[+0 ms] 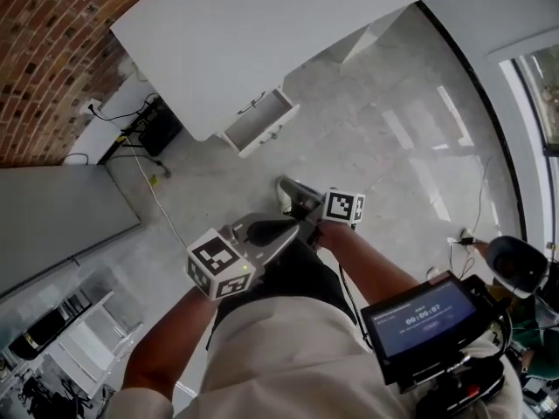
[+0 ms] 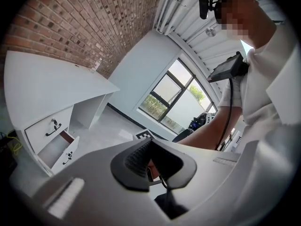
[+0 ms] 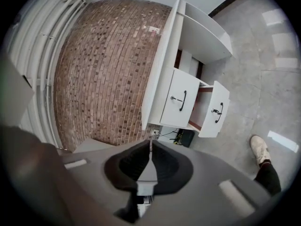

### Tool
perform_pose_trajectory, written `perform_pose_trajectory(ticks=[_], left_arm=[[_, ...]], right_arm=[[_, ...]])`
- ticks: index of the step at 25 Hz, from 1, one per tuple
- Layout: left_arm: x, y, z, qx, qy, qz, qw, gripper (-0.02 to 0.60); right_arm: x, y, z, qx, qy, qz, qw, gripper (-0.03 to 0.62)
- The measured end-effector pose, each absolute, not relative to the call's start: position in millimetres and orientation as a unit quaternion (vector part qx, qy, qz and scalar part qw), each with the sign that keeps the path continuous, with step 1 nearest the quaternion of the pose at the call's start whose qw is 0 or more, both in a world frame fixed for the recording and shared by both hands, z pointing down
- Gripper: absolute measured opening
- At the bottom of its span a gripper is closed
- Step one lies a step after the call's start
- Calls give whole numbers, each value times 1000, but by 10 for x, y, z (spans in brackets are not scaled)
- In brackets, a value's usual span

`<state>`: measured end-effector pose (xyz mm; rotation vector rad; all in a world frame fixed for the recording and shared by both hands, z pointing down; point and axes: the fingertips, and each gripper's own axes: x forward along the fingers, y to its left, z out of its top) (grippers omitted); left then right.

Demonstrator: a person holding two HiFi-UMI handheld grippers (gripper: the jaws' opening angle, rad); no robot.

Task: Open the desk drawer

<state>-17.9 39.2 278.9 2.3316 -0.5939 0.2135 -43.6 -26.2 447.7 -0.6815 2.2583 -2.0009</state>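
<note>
The white desk [image 1: 262,33] stands against the brick wall, far ahead of both grippers. Its lower drawer [image 1: 260,122] is pulled out; the upper drawer [image 3: 180,100] above it is closed, and the open drawer [image 3: 215,110] shows its black handle. In the left gripper view the open drawer [image 2: 60,150] sits low at the left. My left gripper [image 1: 295,228] is held near the person's waist with its jaws together and nothing in them. Just beyond it my right gripper [image 1: 306,206] also has its jaws together [image 3: 150,145], empty, pointing toward the desk.
A black box [image 1: 162,126] and cables lie under the desk's end by the brick wall [image 1: 52,51]. A grey surface [image 1: 52,216] is at the left. The person's shoe [image 3: 259,149] is on the tiled floor. A screen [image 1: 421,316] hangs at the person's chest.
</note>
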Motion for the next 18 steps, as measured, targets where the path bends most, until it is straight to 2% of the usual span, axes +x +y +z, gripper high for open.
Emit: perform_pose_trajectory(ticks=[8, 18], left_arm=[[-195, 699, 2311, 913, -221, 86, 333, 5], [-276, 958, 2058, 921, -210, 81, 318, 5]], right_arm=[[-559, 10, 3724, -198, 764, -614, 22, 9], [-658, 274, 3274, -188, 792, -580, 17, 3]])
